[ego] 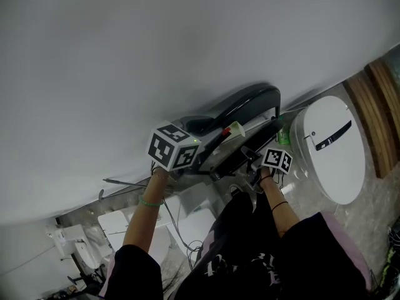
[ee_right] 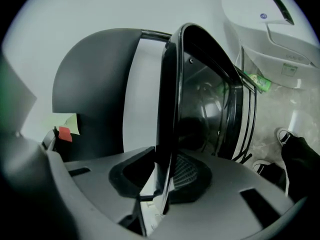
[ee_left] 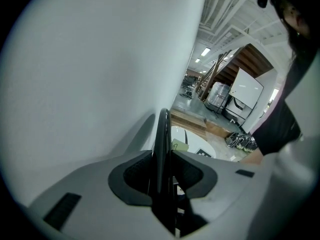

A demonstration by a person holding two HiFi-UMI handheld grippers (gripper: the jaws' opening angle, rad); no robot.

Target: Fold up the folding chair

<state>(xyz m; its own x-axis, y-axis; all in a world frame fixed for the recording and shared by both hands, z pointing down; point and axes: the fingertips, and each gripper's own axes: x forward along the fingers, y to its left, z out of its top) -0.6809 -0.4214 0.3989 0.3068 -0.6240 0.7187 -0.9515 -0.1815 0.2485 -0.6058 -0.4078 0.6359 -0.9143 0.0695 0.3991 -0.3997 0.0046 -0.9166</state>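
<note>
The black folding chair [ego: 245, 107] stands folded flat close to a white wall [ego: 125, 55]. My left gripper [ego: 195, 158], under its marker cube, grips the chair's left part. In the left gripper view the left gripper [ee_left: 162, 171] is shut on a thin black edge of the chair [ee_left: 163, 134], which runs up between the pads. My right gripper [ego: 255, 167] holds the chair's lower right side. In the right gripper view the right gripper [ee_right: 165, 170] is shut on the black frame edge of the chair [ee_right: 200, 99]. The glossy seat panel lies against the frame.
A white round table top [ego: 331, 149] is just right of the chair. A wooden step [ego: 375, 105] runs beyond it. A green item [ego: 283, 134] sits between chair and table. White equipment [ego: 122, 227] and cables lie at the lower left. The person's shoe [ee_right: 284, 135] is on the floor.
</note>
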